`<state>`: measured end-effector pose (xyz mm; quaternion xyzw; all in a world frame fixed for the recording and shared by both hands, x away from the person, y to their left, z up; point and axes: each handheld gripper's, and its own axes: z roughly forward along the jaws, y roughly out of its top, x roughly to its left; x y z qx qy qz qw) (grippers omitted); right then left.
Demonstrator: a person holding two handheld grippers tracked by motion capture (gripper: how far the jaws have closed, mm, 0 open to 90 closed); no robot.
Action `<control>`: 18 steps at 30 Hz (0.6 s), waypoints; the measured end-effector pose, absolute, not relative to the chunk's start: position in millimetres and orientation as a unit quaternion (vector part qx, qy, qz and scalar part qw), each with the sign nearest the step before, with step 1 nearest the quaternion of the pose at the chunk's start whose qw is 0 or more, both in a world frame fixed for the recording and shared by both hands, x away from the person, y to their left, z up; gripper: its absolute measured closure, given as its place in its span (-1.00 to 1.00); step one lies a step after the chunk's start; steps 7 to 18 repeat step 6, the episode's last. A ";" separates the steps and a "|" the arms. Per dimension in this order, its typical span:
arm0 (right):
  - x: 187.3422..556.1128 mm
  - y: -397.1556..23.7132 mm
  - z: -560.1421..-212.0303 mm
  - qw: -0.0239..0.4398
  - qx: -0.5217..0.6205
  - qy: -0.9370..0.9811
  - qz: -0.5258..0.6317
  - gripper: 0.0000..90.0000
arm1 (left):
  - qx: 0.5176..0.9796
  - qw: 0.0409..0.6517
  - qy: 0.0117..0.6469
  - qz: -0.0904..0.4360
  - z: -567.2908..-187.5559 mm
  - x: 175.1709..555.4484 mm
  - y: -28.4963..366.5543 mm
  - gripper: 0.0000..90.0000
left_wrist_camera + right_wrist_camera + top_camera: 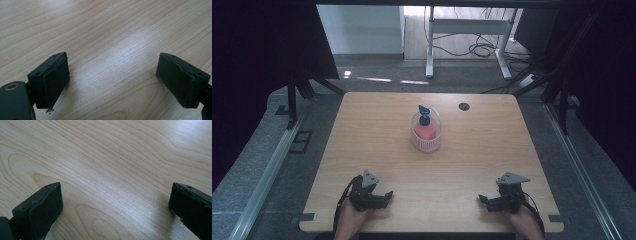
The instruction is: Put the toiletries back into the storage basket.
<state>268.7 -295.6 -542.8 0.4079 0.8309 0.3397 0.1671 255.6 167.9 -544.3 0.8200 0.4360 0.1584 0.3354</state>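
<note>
High view: left gripper [388,194] rests at the near left edge of the table [377,135], held in the person's left hand [352,220]; its jaws point inward toward the table centre and stand apart with nothing between them; right gripper [481,198] rests at the near right edge, held in the right hand [524,220], jaws likewise pointing inward, spread and empty; both forearms enter from the bottom edge, hands low on the tabletop. Left gripper view: left gripper [112,75] released, jaws wide, bare wood grain between them; right gripper view: right gripper [116,202] released, jaws wide over bare wood. Farther off, near the table centre and slightly toward the far side, a pink soap bottle [425,131] with a blue pump [424,114] stands upright inside a clear cup [436,142]; it lies well apart from both grippers, roughly midway between them laterally; beyond it, a dark cable port [463,106] sits near the far edge.
</note>
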 end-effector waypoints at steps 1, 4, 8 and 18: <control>268.6 -295.6 -542.8 0.167 0.408 0.831 0.340 -1.00 | 0.820 0.335 0.436 0.159 -544.3 255.6 167.8 -0.75; 268.5 -295.6 -542.9 0.167 0.408 0.831 0.340 -1.00 | 0.820 0.335 0.436 0.159 -544.5 255.5 167.6 -0.75; 268.6 -295.4 -542.9 0.167 0.408 0.831 0.340 -1.00 | 0.820 0.335 0.435 0.159 -544.5 255.7 167.7 -0.75; 268.6 -295.4 -542.9 0.167 0.408 0.831 0.340 -1.00 | 0.820 0.335 0.435 0.159 -544.5 255.7 167.7 -0.75</control>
